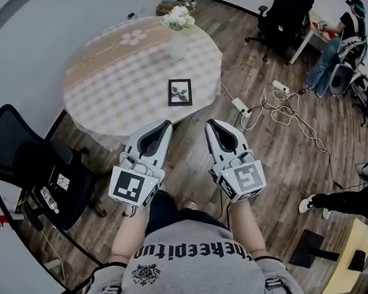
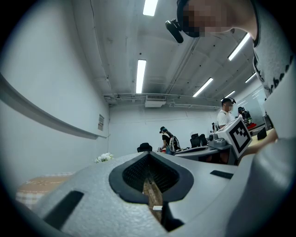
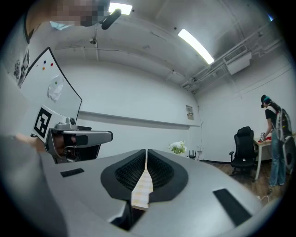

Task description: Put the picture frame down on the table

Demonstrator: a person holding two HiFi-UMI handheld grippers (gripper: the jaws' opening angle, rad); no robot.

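Observation:
A black picture frame (image 1: pixel 179 92) with a leaf print lies flat on the round table (image 1: pixel 117 85), near its front edge. Both grippers hang below the table's edge, over the wooden floor, apart from the frame. My left gripper (image 1: pixel 164 125) points toward the table with its jaws pressed together and nothing between them. My right gripper (image 1: pixel 212 125) is beside it, jaws also closed and empty. In the left gripper view the tip (image 2: pixel 149 155) shows only a thin slit; the right gripper view shows the same at its tip (image 3: pixel 146 152).
A white vase of flowers (image 1: pixel 178 32) stands on the table behind the frame. A black office chair (image 1: pixel 28 166) is at the left. A power strip and cables (image 1: pixel 275 108) lie on the floor to the right. Seated people (image 1: pixel 343 38) are at the far right.

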